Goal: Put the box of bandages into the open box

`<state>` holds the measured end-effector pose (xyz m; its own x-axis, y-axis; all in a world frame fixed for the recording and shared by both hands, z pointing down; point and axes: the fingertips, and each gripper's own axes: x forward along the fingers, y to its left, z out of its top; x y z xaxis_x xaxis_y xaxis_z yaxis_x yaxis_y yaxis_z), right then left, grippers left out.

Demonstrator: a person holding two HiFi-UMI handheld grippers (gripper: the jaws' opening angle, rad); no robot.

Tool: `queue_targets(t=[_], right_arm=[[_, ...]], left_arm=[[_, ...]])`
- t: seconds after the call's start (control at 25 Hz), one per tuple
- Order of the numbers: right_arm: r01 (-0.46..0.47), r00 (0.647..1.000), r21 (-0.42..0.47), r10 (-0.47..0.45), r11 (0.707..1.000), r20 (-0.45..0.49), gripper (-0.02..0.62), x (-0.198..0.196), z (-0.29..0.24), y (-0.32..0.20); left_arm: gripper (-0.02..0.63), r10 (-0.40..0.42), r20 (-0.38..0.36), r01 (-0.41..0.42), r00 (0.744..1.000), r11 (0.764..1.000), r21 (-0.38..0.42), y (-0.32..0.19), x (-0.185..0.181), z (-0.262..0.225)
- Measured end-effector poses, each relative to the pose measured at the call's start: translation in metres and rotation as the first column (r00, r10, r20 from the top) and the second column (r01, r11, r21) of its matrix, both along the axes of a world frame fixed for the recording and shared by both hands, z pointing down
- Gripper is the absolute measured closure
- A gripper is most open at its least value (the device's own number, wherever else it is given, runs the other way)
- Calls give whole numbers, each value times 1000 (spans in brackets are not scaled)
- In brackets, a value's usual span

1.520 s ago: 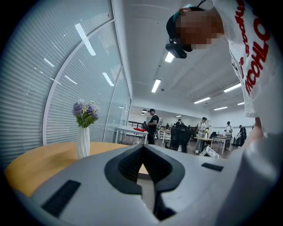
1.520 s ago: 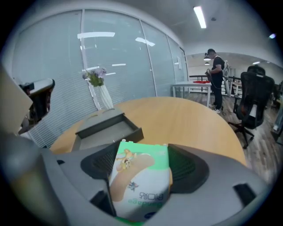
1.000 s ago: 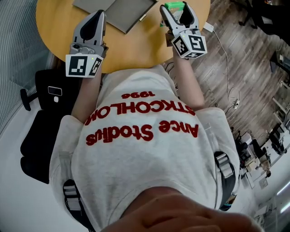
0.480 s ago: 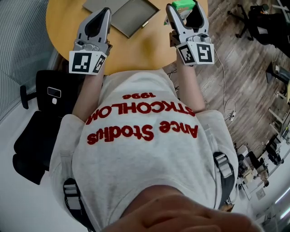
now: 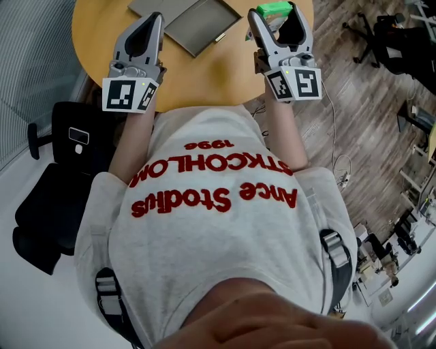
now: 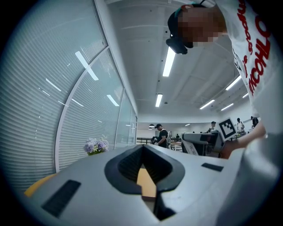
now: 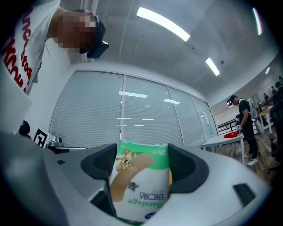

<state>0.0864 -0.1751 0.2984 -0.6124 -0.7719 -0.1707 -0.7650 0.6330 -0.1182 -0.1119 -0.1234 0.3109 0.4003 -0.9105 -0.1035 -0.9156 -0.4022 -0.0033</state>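
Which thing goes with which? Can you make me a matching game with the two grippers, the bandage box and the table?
Things:
1. left gripper
2. right gripper
3. bandage box
4. table

Descriptions:
a. green and white, with a picture of a plaster on it
b. jaws shut, nothing between them
c. yellow-orange top
d. jaws squeezing a box

Pairs: 1-b, 2-d, 3-a, 4-c

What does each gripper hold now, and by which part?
The right gripper holds the box of bandages by its two side edges. The left gripper is shut and holds nothing.
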Motion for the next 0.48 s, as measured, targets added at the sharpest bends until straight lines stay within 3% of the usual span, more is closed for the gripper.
queue_targets(t=[0.48], right_arm=[[177, 984, 2, -177, 984, -27, 229, -63, 7, 0]], left_arm=[[600, -137, 5, 137, 991, 990, -14, 11, -39, 3]])
